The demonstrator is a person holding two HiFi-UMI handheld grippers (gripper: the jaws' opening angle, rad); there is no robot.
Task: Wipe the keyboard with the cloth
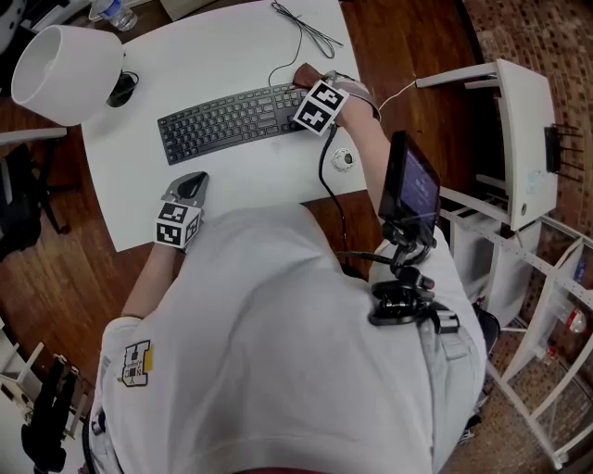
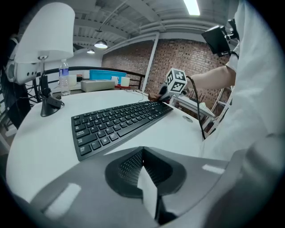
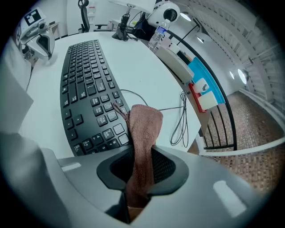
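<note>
A black keyboard [image 1: 227, 122] lies across the middle of the white table [image 1: 232, 46]. My right gripper [image 1: 313, 91] is at the keyboard's right end, shut on a brownish-pink cloth [image 3: 143, 129]. The cloth hangs out past the jaws and its free end lies on the keys at the right end of the keyboard [image 3: 84, 84]. In the head view only a corner of the cloth [image 1: 304, 72] shows beyond the marker cube. My left gripper [image 1: 192, 182] sits near the table's front edge, short of the keyboard [image 2: 120, 122]. Its jaws meet with nothing between them.
A white lamp [image 1: 65, 72] with a dark base [image 1: 121, 89] stands at the table's back left, with a water bottle [image 1: 113, 13] behind it. A thin cable [image 1: 306, 32] runs off the keyboard's far right. A small round disc [image 1: 344, 159] lies near the front right. A white cart [image 1: 523, 139] stands to the right.
</note>
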